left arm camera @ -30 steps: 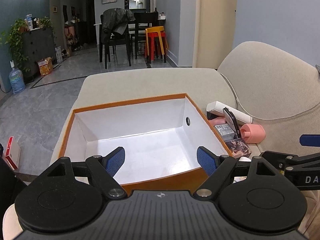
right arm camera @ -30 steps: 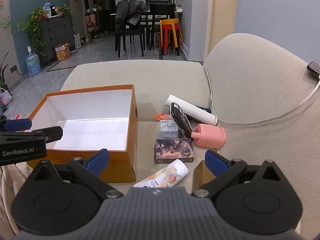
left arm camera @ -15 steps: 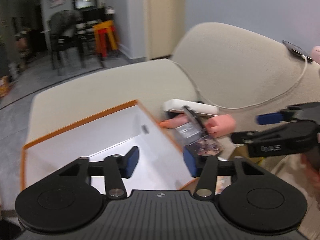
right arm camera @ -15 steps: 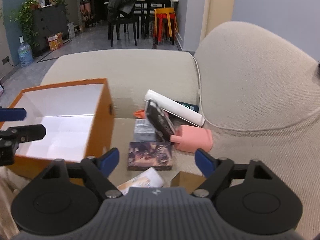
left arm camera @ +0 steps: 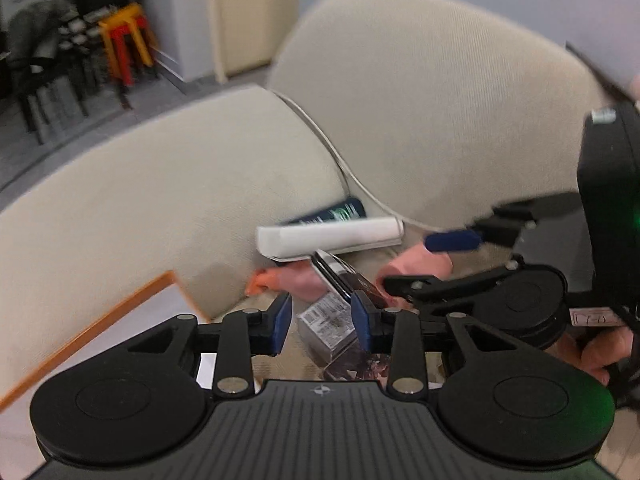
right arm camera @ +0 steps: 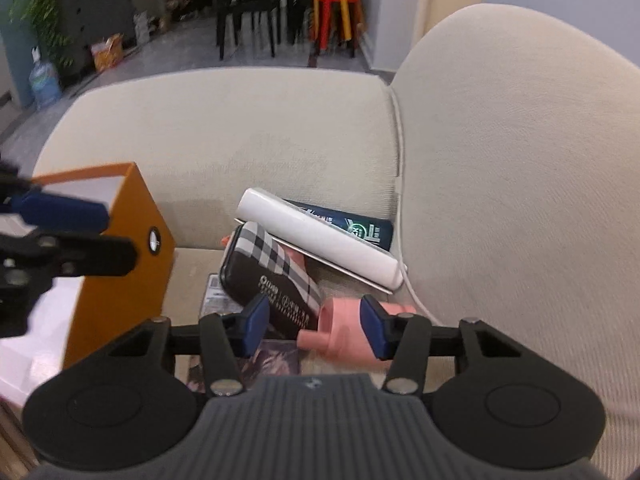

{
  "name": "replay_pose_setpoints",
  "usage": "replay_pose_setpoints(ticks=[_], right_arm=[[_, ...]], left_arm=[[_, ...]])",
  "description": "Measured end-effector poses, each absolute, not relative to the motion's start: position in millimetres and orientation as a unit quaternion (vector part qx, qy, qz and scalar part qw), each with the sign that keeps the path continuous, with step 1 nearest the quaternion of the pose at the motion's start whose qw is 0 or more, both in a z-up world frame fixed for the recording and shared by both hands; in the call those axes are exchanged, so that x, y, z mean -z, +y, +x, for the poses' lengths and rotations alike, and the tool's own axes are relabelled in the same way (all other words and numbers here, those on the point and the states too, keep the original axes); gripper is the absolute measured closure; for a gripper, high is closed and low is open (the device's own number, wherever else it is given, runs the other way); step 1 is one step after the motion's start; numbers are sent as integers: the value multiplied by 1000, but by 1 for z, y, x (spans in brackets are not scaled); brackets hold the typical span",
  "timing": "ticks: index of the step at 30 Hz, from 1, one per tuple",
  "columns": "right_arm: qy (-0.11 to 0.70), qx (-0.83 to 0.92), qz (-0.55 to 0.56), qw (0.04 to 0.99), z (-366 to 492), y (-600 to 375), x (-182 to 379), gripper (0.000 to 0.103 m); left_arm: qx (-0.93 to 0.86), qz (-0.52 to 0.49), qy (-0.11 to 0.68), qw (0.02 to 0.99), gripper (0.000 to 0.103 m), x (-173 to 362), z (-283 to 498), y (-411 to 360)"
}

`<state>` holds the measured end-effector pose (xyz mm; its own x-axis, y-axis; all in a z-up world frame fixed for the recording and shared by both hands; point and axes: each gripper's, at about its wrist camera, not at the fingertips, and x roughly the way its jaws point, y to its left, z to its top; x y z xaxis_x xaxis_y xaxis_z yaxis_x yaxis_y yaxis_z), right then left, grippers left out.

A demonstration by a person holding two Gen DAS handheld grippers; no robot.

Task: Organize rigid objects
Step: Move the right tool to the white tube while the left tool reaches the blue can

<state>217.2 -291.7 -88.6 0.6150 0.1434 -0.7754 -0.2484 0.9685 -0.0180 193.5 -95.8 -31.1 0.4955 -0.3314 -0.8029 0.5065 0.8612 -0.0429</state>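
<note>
Rigid items lie piled on the sofa seat: a white tube (right arm camera: 320, 240), a dark green box (right arm camera: 356, 228), a black checked case (right arm camera: 272, 268), a pink bottle (right arm camera: 344, 328) and a clear plastic box (left arm camera: 328, 324). My left gripper (left arm camera: 320, 324) is open, its jaws either side of the clear box and the case's lower edge. My right gripper (right arm camera: 314, 326) is open around the pink bottle's neck and the case's end. The orange box (right arm camera: 120, 264) with a white inside stands at the left.
The sofa's backrest (right arm camera: 520, 180) rises at the right, with a white cable (right arm camera: 400, 184) in the seam. A picture card box (right arm camera: 276, 360) lies under the right gripper. Chairs and stools (right arm camera: 336, 12) stand far behind.
Both grippers have moved from the orange box toward the pile and narrowed their jaws. The left one swung right; the right one came down over the pink bottle.
</note>
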Motion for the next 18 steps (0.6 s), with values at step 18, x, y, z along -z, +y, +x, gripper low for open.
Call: replay_pose_setpoints(ticks=[18], right_arm=[[432, -148, -167, 874, 297, -278, 135, 46]], left_arm=[[262, 127, 490, 822, 61, 66, 287, -107]])
